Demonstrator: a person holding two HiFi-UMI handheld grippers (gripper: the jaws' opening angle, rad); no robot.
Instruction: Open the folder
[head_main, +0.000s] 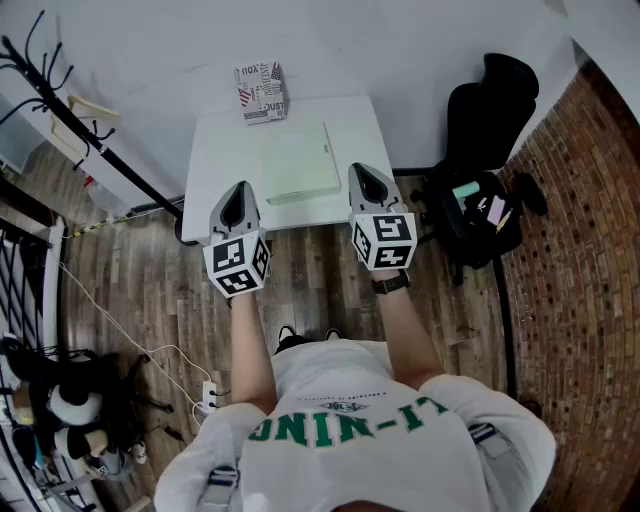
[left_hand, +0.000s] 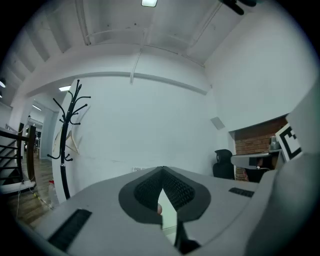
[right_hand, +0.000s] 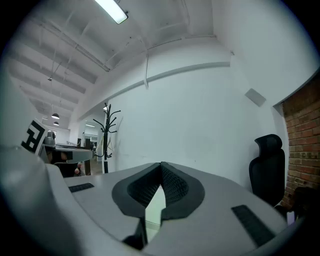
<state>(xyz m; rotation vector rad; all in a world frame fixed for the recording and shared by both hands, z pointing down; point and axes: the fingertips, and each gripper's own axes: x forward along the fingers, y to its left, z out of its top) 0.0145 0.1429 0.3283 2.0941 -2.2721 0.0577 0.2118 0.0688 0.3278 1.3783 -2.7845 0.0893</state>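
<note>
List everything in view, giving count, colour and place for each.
small rectangular table: one, white, against the far wall.
flat folder: one, pale green, closed, lying on the table.
printed box: one, red, white and blue, at the table's far edge.
office chair: one, black, right of the table.
coat rack: one, black, left of the table.
power strip: one, white, on the wooden floor.
brick wall: one, red-brown, far right.
T-shirt: one, white with green letters, on the person.
left gripper: one, grey, shut and empty, at the table's near edge.
right gripper: one, grey, shut and empty, beside the folder.
</note>
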